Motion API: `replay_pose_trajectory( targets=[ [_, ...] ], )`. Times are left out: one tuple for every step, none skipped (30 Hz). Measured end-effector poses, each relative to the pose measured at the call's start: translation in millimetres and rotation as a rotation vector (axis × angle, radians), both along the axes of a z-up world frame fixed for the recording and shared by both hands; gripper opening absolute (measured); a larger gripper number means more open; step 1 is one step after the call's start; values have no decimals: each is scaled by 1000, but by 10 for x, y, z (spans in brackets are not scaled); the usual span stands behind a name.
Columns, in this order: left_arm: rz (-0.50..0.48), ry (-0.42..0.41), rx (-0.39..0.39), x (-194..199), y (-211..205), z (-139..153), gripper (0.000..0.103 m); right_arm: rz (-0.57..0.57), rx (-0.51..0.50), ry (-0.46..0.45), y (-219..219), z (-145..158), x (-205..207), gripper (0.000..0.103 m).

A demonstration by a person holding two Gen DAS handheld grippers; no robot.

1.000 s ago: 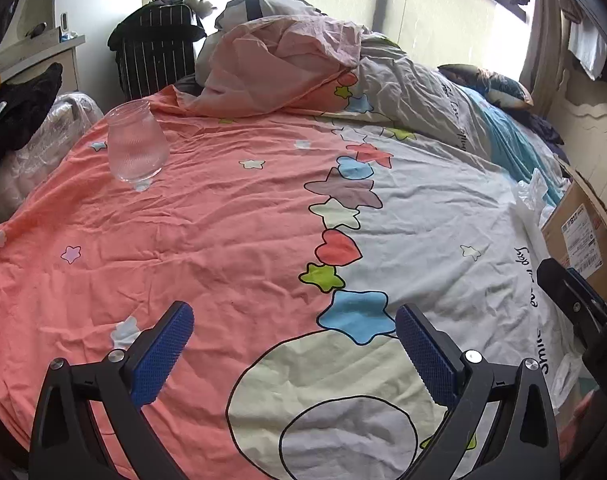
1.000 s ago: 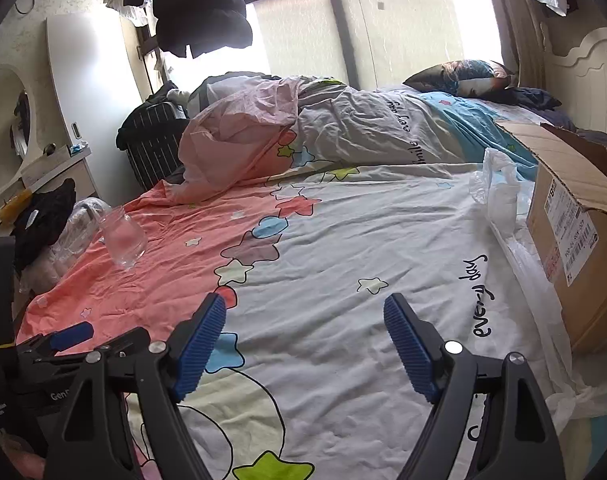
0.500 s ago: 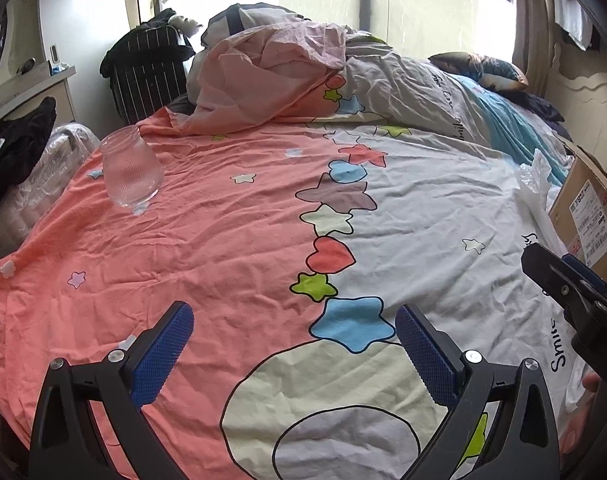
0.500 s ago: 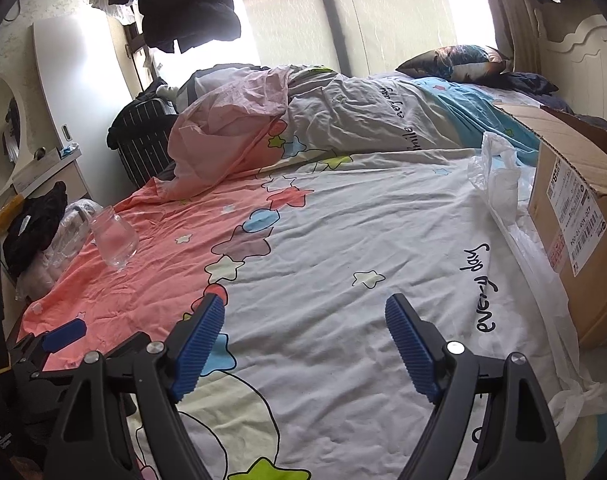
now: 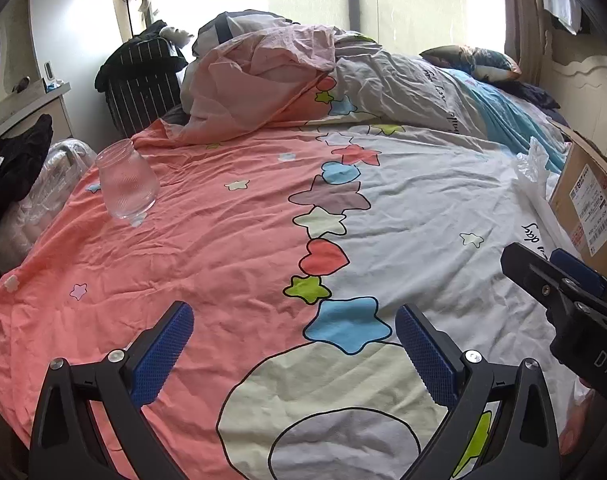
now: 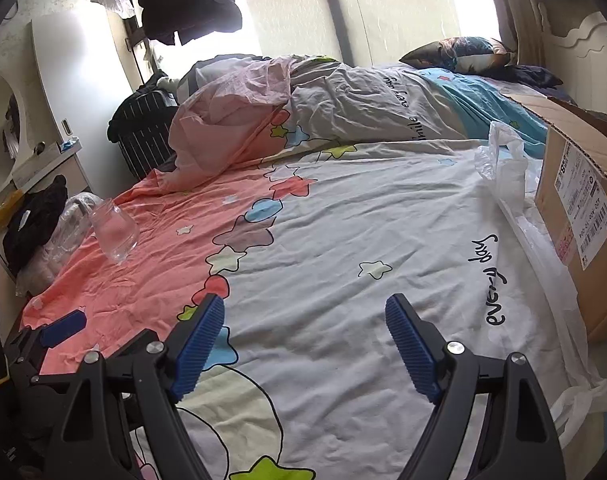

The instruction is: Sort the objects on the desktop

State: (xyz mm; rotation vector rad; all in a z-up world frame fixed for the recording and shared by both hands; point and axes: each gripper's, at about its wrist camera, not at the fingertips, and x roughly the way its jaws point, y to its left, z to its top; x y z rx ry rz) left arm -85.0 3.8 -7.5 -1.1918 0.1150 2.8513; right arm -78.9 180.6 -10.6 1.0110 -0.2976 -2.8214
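L gripper [image 5: 293, 344]: jaws spread wide, nothing btwn blue pads, poised over pink/cream part of bedsheet [image 5: 223, 248]. R gripper [image 6: 305, 344]: jaws likewise apart, empty, above white part of sheet. Glass jar [image 5: 126, 179]: clear, ribbed, standing on pink area near far-left edge of bed, well apart from both grippers. Cardboard box [image 6: 579, 208]: at right edge of bed, plastic bag [image 6: 503, 164] just beside it. Crumpled duvet [image 5: 263, 80] heaped at far end.

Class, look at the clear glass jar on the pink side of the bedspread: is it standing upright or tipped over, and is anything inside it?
Upright. The glass jar stands on its wide base with its open mouth up, and the pink bedspread shows through it, so it looks empty.
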Motion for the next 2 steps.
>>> replay_pose_trajectory(
  targets=[
    [-9, 0, 6, 1, 6, 3, 103, -2, -1, -2, 0, -2, -2, 80],
    [-20, 0, 16, 1, 10, 7, 103, -1, -1, -3, -3, -3, -2, 80]
  ],
)
